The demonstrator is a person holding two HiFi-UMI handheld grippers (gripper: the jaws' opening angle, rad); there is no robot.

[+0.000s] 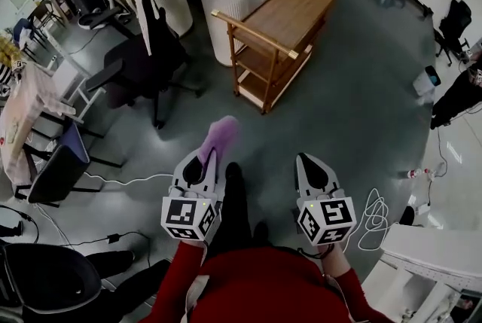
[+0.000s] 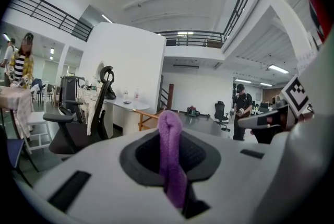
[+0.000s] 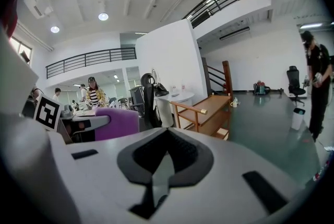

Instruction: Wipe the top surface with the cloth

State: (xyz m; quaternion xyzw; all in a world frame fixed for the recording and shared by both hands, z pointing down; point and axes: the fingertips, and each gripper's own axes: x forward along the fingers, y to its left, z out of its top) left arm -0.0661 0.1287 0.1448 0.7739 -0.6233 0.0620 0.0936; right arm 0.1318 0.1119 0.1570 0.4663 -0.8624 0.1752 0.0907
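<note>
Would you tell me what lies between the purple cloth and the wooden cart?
Only bare grey floor between cloth and cart, seen in the head view.

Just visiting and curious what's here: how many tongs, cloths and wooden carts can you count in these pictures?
Tongs: 2, the left tongs and the right tongs
Purple cloth: 1, pinched in the left tongs
Wooden cart: 1
Total: 4

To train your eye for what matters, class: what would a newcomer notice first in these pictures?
The soft purple cloth pinched in the left gripper stands out, low at the head view's centre. Beyond it, a wooden trolley with shelves stands on the grey floor. The right gripper is shut and empty.
</note>
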